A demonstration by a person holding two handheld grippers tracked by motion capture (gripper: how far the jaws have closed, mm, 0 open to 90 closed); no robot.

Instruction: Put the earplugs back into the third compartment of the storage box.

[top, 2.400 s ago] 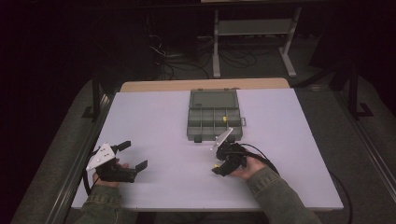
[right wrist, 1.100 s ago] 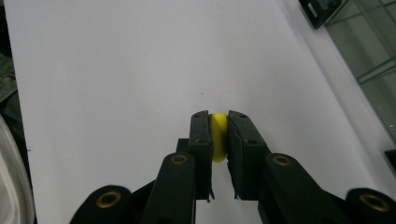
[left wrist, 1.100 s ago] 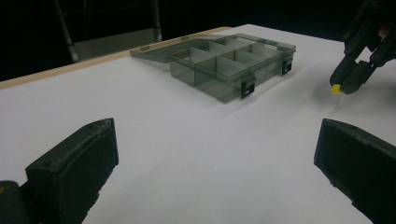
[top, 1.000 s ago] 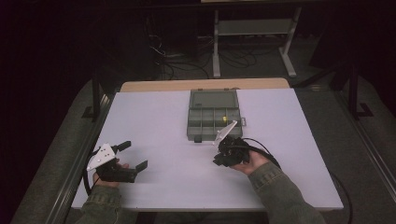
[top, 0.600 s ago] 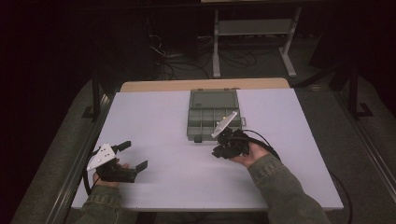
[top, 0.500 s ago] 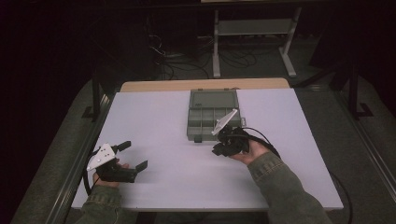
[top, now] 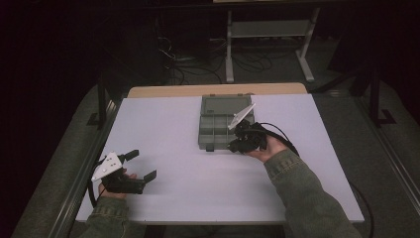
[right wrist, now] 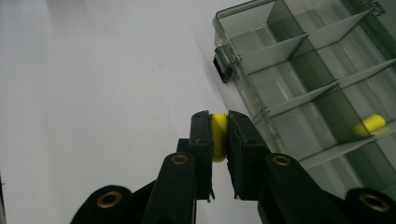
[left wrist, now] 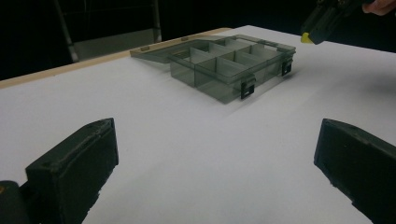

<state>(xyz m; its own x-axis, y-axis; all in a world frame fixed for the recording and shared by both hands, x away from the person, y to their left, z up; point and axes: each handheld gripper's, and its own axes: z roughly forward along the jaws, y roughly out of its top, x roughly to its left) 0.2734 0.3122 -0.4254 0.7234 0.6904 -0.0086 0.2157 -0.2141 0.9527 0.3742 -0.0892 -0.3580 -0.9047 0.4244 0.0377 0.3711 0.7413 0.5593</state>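
A clear grey compartment box (top: 221,124) lies open in the middle of the white table (top: 173,148), lid flat behind it. My right gripper (top: 236,145) hovers just over the box's front right corner, shut on a small yellow piece (right wrist: 219,136) pinched between its pads. The same gripper and yellow piece (left wrist: 306,38) appear at the top right of the left gripper view. Another yellow piece (right wrist: 370,124) lies in one of the box's compartments (right wrist: 345,107). My left gripper (top: 140,166) rests at the table's front left, jaws wide open with nothing between them, facing the box (left wrist: 231,67).
The box has two dark latches (left wrist: 246,88) on its near wall. Beyond the table's far edge stand a metal shelf frame (top: 267,34) and loose cables on the dark floor. Bare white table surface lies between the two grippers.
My right gripper has risen and moved away from the front edge toward the box, carrying the yellow piece up to its front right corner. The left gripper has stayed put.
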